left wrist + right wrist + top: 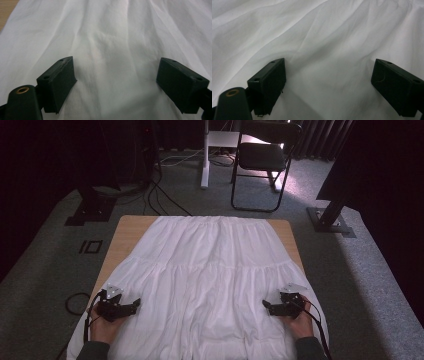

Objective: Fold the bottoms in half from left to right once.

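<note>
1. High view: white tiered skirt (210,275) lies spread flat over the wooden desk (125,232), waistband at 12 o'clock, wide hem at 6 o'clock and spilling past the near edge. Laid out smooth like this, it is probably set up for folding.
2. Left claw (136,305) sits at 8 o'clock on the skirt's near left side, jaws pointing inward toward 3 o'clock. Right claw (266,306) mirrors it at 4 o'clock, pointing toward 9 o'clock. The symmetric placement suits a two-handed lift of the hem.
3. Left gripper view: jaws stand wide apart, only cloth (112,50) beneath and between them, nothing pinched.
4. Right gripper view: same state, jaws spread and empty above rumpled fabric (329,50). Whether the pads graze the cloth is hard to tell from this angle.
5. Containers: none on the desk; it carries only the skirt.
6. Beyond the desk at 12 o'clock: black chair (265,155) and cables (160,195) on grey carpet.
</note>
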### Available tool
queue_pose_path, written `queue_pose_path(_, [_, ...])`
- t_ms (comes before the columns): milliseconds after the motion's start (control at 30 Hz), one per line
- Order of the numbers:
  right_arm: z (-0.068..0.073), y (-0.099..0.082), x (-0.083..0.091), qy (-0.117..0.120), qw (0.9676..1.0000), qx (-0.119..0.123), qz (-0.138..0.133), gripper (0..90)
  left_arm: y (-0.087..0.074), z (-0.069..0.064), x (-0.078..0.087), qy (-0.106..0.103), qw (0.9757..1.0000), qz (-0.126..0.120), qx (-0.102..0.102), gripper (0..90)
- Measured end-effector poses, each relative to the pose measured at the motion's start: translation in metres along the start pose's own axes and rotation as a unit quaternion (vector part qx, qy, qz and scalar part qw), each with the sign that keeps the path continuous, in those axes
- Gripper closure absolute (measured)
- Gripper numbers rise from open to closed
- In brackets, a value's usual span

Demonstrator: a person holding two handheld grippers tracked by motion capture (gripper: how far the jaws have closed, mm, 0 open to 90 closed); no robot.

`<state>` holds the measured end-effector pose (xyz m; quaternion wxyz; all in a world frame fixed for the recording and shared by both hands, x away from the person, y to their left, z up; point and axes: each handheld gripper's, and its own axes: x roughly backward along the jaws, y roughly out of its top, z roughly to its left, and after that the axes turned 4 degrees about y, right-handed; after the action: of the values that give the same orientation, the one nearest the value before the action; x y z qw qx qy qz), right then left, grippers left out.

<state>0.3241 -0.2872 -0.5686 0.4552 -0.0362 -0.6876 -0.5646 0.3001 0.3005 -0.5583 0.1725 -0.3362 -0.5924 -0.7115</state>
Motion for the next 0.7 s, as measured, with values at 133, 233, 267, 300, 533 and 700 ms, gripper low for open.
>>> queue_pose_path(133, [0.0,0.0,0.0,0.0,1.0,-0.001,0.0,11.9,0.0,-0.001,0.0,0.005,1.0,-0.001,0.004,17.5])
queue_pose_path(233, [0.0,0.0,0.0,0.0,1.0,-0.001,0.0,11.8,0.0,-0.001,0.0,0.005,1.0,-0.002,0.005,17.5])
queue_pose_path(267, [0.0,0.0,0.0,0.0,1.0,-0.001,0.0,11.8,0.0,-0.001,0.001,0.004,1.0,-0.001,0.003,17.4])
queue_pose_path(300, [0.0,0.0,0.0,0.0,1.0,-0.001,0.0,11.8,0.0,-0.001,0.001,0.004,1.0,0.0,0.001,17.4])
queue_pose_path(533, [0.0,0.0,0.0,-0.001,1.0,-0.001,-0.001,12.2,0.001,0.015,0.026,0.034,0.9992,-0.018,0.003,20.5])
queue_pose_path(700, [0.0,0.0,0.0,-0.001,1.0,-0.001,-0.001,12.3,-0.006,0.043,0.036,0.058,0.9974,-0.024,0.036,18.4])
